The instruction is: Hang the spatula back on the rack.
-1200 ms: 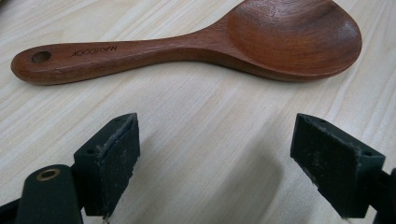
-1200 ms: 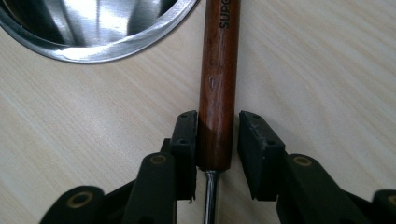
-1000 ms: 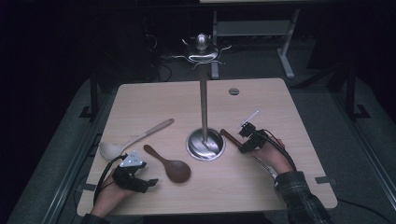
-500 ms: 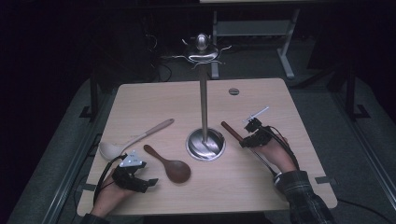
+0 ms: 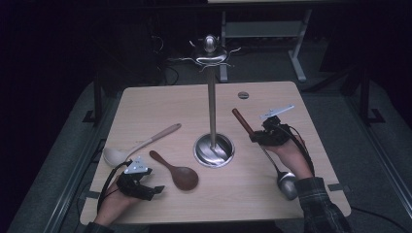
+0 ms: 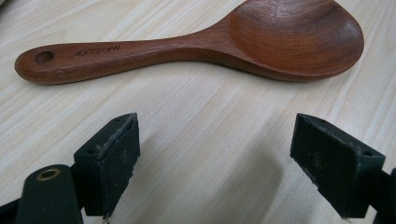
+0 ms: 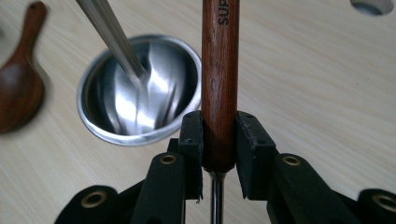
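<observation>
Since a second ago the right gripper [image 5: 256, 137] has risen off the table with the ladle [image 5: 265, 148], whose wooden handle now points up and away toward the stand's pole [image 5: 212, 109], while the left gripper [image 5: 145, 189] has stayed where it was. From the high view, the ladle's metal bowl hangs low near the person's right sleeve [image 5: 320, 204], above the table [image 5: 272, 97]; the stand's round steel base [image 5: 214, 150] sits mid-table, a dark wooden spoon [image 5: 176, 171] lies just right of the left gripper, and a pale spoon [image 5: 138, 145] lies beyond it. From the left gripper view, the two black jaws stand wide apart with nothing between them, low over the bare tabletop, and the dark wooden spoon [image 6: 196, 44] lies flat just ahead of them. From the right gripper view, the jaws are clamped on the ladle's handle [image 7: 219, 79] at its lower end, where the metal shaft begins, with the steel base [image 7: 140, 91] to the left behind it.
</observation>
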